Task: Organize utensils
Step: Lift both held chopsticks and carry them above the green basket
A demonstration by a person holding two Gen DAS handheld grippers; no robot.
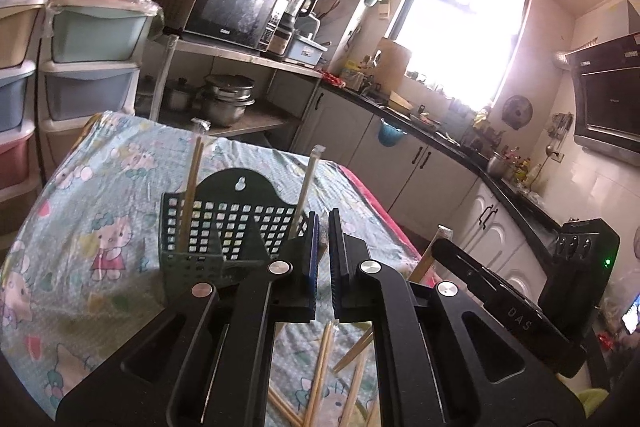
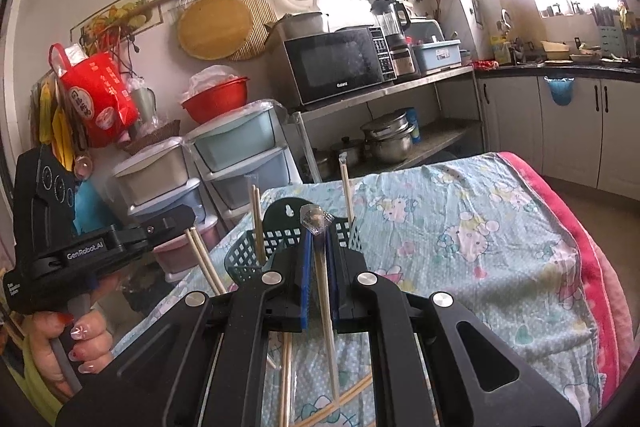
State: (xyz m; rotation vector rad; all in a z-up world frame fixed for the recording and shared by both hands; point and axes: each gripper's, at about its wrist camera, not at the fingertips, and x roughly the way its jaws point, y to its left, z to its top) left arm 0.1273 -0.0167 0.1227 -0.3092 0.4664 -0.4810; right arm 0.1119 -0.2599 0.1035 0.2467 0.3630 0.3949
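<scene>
One wrapped pale wooden chopstick (image 2: 325, 291), clamped lengthwise in the right gripper (image 2: 320, 255), points toward the dark green perforated plastic basket (image 2: 244, 259) just ahead; left gripper (image 1: 324, 247) nearly closed, seemingly empty

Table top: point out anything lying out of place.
Several loose chopsticks lie scattered and crossed on the patterned cloth in front of the black mesh holder, not standing in it. Only two wrapped sets stand inside, leaning apart. The right tool grips another pair.
</scene>
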